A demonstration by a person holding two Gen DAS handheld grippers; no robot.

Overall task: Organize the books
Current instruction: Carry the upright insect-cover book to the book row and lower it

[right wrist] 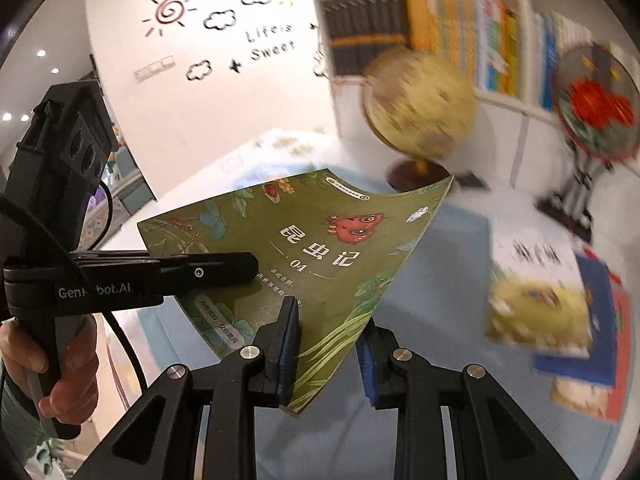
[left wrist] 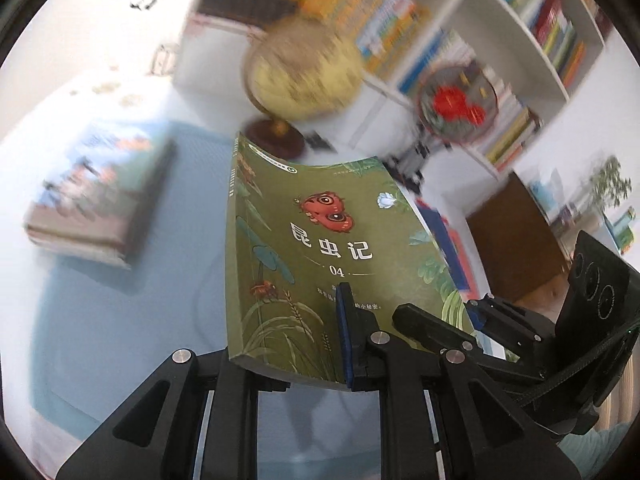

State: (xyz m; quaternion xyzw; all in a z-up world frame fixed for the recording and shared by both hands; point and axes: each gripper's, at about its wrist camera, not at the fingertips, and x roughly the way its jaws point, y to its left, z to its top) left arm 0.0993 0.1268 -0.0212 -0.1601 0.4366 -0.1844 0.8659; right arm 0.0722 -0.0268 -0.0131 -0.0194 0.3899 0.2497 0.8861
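Note:
A thin green book with a red insect and white title on its cover (left wrist: 320,240) hangs in the air above a blue mat (left wrist: 120,320), held from two sides. My left gripper (left wrist: 336,320) is shut on its near edge: one blue pad lies on the cover and the other finger is hidden underneath. My right gripper (left wrist: 480,320) clamps the book's right edge. In the right wrist view the green book (right wrist: 320,248) sits tilted between the right gripper's (right wrist: 328,344) pads. The left gripper (right wrist: 240,268), held by a hand (right wrist: 60,360), pinches its left edge.
A stack of books (left wrist: 100,200) lies on the mat to the left, and another stack of books (right wrist: 540,300) lies to the right. Behind stand a yellow globe (left wrist: 304,72), a round fan ornament with red flowers (left wrist: 456,104) and a white bookshelf (left wrist: 520,40) full of books.

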